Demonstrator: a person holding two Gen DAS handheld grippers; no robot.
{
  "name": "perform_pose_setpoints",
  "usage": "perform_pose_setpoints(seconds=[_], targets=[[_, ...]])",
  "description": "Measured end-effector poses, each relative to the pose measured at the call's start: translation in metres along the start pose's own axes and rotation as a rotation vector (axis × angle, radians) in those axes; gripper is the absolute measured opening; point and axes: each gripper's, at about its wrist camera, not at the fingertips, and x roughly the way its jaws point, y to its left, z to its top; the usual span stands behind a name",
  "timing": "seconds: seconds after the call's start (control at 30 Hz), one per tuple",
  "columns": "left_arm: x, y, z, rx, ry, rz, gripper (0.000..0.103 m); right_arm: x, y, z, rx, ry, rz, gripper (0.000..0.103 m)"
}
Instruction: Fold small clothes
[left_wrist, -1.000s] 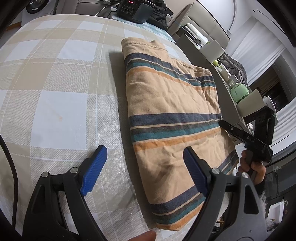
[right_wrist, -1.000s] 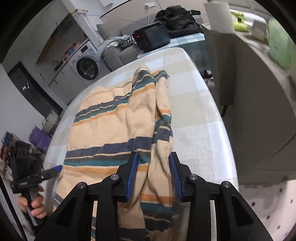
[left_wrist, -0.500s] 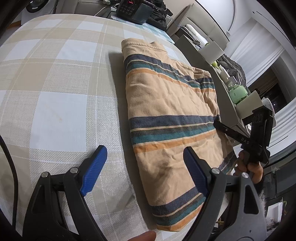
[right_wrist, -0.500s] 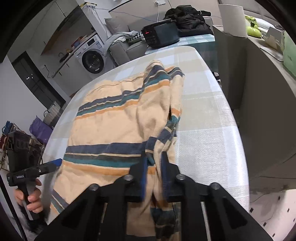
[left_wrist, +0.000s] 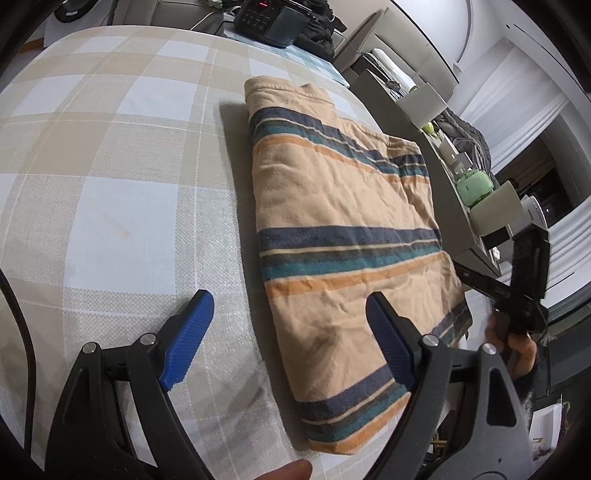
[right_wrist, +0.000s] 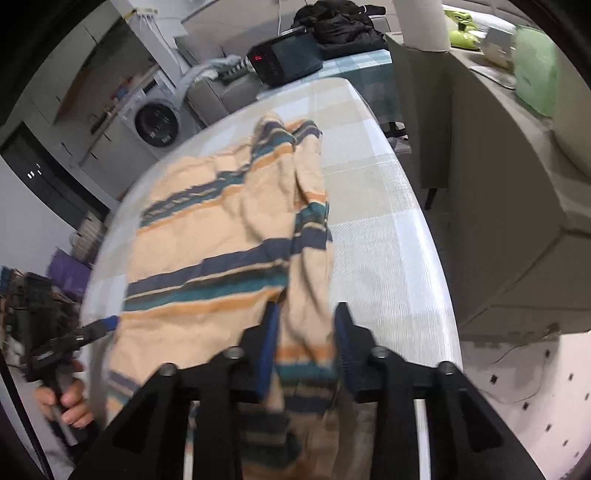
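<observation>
A tan garment with navy, teal and orange stripes (left_wrist: 343, 221) lies folded on the checked tablecloth (left_wrist: 110, 166). My left gripper (left_wrist: 291, 343) is open and empty, hovering over the garment's near left edge. The right gripper shows in the left wrist view (left_wrist: 517, 291) at the garment's right edge. In the right wrist view the right gripper (right_wrist: 306, 343) has its jaws partly apart, with a fold of the garment (right_wrist: 221, 240) lying loosely between the blue pads (right_wrist: 267, 347). The left gripper shows at the lower left of that view (right_wrist: 92, 332).
A black device with a red display (left_wrist: 269, 18) stands beyond the table's far edge. A grey shelf with green and white items (left_wrist: 476, 184) runs close along the table's right side. A washing machine (right_wrist: 155, 122) stands behind the table.
The right gripper's jaws have spread apart after being pinched on the garment's fold, and it has pulled back toward the table's edge. The left gripper has barely moved.
</observation>
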Motion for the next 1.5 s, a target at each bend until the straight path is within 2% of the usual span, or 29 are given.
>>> perform_pose_setpoints(seconds=[0.13,0.23,0.3,0.33,0.37,0.43,0.53,0.6,0.67,0.73,0.77,0.8,0.9,0.97,1.0,1.07,1.13,1.2,1.27,1.3,1.33,1.4,1.5], targets=[[-0.001,-0.009,-0.004,0.025,0.008,-0.016,0.082,-0.022,0.004,-0.019,-0.006,-0.012,0.045,0.041],[0.001,-0.018,-0.010,0.053,0.022,-0.017,0.082,-0.031,0.016,-0.032,-0.039,-0.023,0.124,0.041],[0.004,-0.022,-0.012,0.058,0.034,-0.018,0.082,-0.024,0.022,-0.035,-0.064,-0.014,0.100,0.041],[0.005,-0.023,-0.014,0.057,0.039,-0.017,0.082,-0.019,0.022,-0.037,-0.068,-0.006,0.088,0.036],[0.005,-0.024,-0.015,0.058,0.040,-0.016,0.082,-0.015,0.023,-0.039,-0.071,-0.001,0.085,0.019],[0.004,-0.026,-0.017,0.063,0.041,-0.006,0.082,-0.010,0.027,-0.038,-0.092,0.000,0.077,0.009],[0.001,-0.025,-0.018,0.062,0.035,0.006,0.082,-0.029,0.040,-0.039,-0.165,-0.085,0.108,0.006],[-0.001,-0.022,-0.019,0.055,0.032,0.012,0.082,-0.045,0.037,-0.038,-0.149,-0.146,0.114,0.006],[-0.002,-0.017,-0.019,0.046,0.030,0.016,0.082,-0.044,0.031,-0.040,-0.137,-0.150,0.066,0.006],[-0.001,-0.015,-0.019,0.039,0.032,0.016,0.082,-0.026,0.018,-0.045,-0.088,-0.086,-0.033,0.006],[-0.001,-0.014,-0.019,0.036,0.036,0.016,0.082,-0.017,0.011,-0.047,-0.062,-0.045,-0.057,0.010],[0.000,-0.015,-0.020,0.036,0.042,0.015,0.082,-0.013,0.006,-0.049,-0.035,-0.028,-0.041,0.010],[-0.002,-0.017,-0.023,0.038,0.047,0.001,0.082,-0.030,0.001,-0.045,-0.010,-0.073,0.026,0.027],[-0.001,-0.019,-0.026,0.030,0.057,-0.032,0.082,-0.044,-0.006,-0.040,-0.013,-0.130,0.022,0.054],[0.001,-0.020,-0.027,0.028,0.067,-0.047,0.082,-0.045,-0.010,-0.037,-0.013,-0.139,0.013,0.056],[0.004,-0.026,-0.029,0.050,0.067,-0.044,0.082,-0.042,-0.019,-0.033,0.003,-0.123,0.050,0.056],[0.006,-0.031,-0.031,0.061,0.082,-0.058,0.075,-0.032,-0.028,-0.032,0.034,-0.099,0.097,0.056],[0.009,-0.034,-0.034,0.072,0.103,-0.084,0.058,-0.022,-0.032,-0.032,0.038,-0.086,0.092,0.054],[0.013,-0.038,-0.037,0.113,0.097,-0.076,0.041,-0.014,-0.035,-0.033,0.053,-0.061,0.090,0.038],[0.013,-0.039,-0.038,0.123,0.091,-0.069,0.033,-0.013,-0.034,-0.034,0.051,-0.072,0.096,0.035],[0.014,-0.038,-0.038,0.125,0.083,-0.068,0.029,-0.011,-0.034,-0.036,0.050,-0.060,0.106,0.030],[0.016,-0.033,-0.036,0.104,0.087,-0.090,0.024,-0.010,-0.026,-0.039,0.039,-0.047,0.111,0.029],[0.014,-0.022,-0.030,0.077,0.084,-0.094,0.022,-0.010,-0.013,-0.047,0.023,-0.043,0.106,0.029]])
